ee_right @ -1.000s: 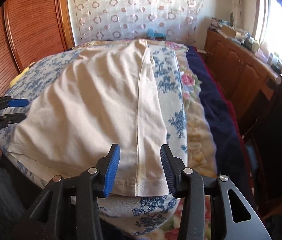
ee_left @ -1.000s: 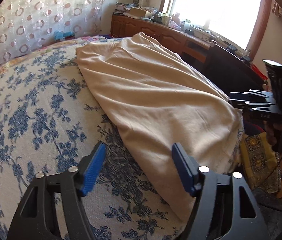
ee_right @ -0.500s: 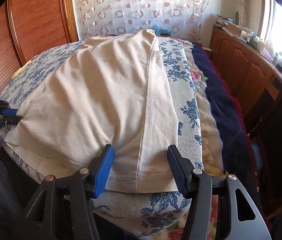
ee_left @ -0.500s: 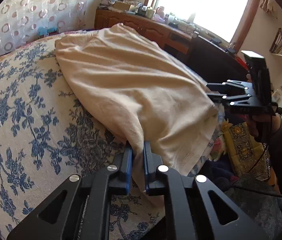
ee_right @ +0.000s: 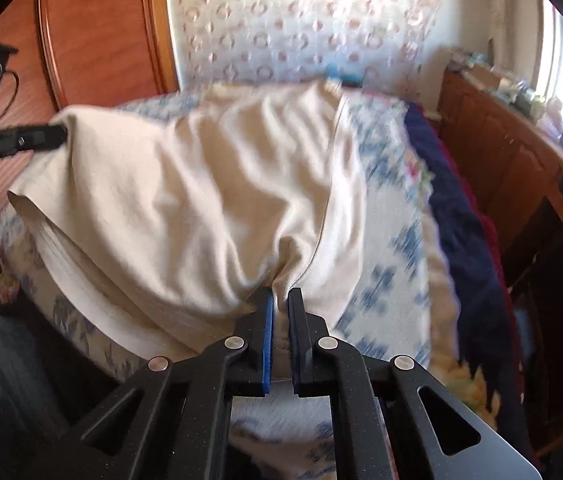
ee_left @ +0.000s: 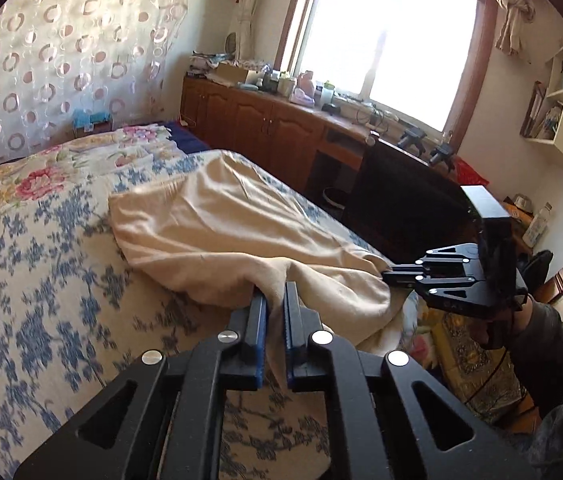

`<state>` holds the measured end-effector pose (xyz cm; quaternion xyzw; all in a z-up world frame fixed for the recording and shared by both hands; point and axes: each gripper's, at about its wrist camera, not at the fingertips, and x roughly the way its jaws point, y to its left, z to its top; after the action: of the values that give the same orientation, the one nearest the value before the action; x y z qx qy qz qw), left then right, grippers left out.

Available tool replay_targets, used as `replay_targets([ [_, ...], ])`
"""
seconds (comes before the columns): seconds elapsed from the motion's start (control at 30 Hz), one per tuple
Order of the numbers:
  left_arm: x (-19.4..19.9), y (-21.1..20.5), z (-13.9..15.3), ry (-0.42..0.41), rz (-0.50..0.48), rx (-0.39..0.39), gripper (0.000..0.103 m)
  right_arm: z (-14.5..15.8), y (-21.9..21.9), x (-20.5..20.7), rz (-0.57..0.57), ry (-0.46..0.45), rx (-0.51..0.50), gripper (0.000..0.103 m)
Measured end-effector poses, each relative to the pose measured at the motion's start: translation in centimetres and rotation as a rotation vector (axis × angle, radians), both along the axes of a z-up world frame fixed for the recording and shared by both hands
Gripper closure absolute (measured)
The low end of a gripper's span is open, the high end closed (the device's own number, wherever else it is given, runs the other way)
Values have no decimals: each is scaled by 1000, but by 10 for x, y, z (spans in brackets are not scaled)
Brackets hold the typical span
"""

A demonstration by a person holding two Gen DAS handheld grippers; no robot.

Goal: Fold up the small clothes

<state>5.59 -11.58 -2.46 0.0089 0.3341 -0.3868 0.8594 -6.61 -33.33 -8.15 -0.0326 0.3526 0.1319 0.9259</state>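
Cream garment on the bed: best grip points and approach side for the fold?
Take the cream garment at its near hem, one corner per hand-held gripper, coming in from the bed's near edge. The hem hangs off that edge, so the fingers can slip around it. Both are already there: the left hand-held gripper and right hand-held gripper are shut on the fabric.

Plain cream garment (ee_left: 217,216) on a white bedspread (ee_left: 41,264) (blue flower print), blue-padded fingers (ee_left: 258,332).
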Motion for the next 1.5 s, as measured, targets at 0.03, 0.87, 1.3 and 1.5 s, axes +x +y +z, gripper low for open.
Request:
replay_targets([
  [0.03, 7, 2, 5, -2, 8, -11, 95, 10, -3, 3, -7, -29, 0, 97],
  [0.87, 184, 20, -15, 33, 202, 77, 45, 71, 20, 204, -50, -81, -29, 64],
  [1.3, 138, 51, 4, -41, 213, 43, 26, 38, 83, 86, 126, 71, -5, 64],
  [1.5, 126, 62, -6, -26, 231, 47, 26, 15, 108, 68, 176, 135, -1, 64],
])
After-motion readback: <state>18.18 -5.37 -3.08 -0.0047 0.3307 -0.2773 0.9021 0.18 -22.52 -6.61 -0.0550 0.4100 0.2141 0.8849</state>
